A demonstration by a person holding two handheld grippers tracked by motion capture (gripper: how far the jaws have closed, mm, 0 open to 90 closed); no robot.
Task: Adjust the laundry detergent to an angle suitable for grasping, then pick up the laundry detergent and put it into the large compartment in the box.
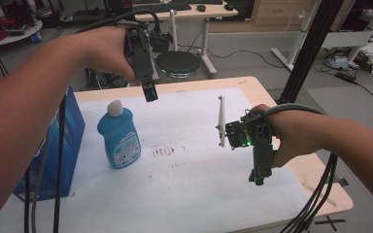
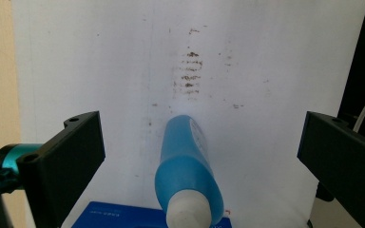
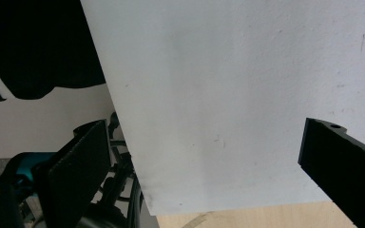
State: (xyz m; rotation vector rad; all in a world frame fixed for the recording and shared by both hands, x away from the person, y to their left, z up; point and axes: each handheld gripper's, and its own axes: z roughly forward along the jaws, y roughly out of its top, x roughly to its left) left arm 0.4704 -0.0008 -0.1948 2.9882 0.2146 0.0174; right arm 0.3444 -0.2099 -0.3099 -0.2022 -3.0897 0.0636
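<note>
From the high view, the left gripper (image 1: 149, 92) is held raised above the back of the white mat (image 1: 194, 194), a little behind and to the right of the blue bottle (image 1: 119, 137), apparently poised for a descent onto it; the bottle stands upright on the mat near its left edge, capped in white, its contents hidden by the tinted wall. Just beside it, at the table's left rim, a blue box (image 1: 63, 155) is set, closed so far as can be seen. The right gripper (image 1: 260, 178) is hung low over the mat's right edge, pointed down, apparently kept out of the way. A smudge of brown marks (image 1: 162, 151) is left on the mat between the two. In the left gripper view, the jaws are seen spread wide with nothing between the pads, and the blue bottle (image 2: 185, 171) is framed midway between them below, cap nearest the camera, which suggests alignment for a grasp. In the right gripper view, the jaws are likewise parted and empty over the white mat (image 3: 228, 95).
</note>
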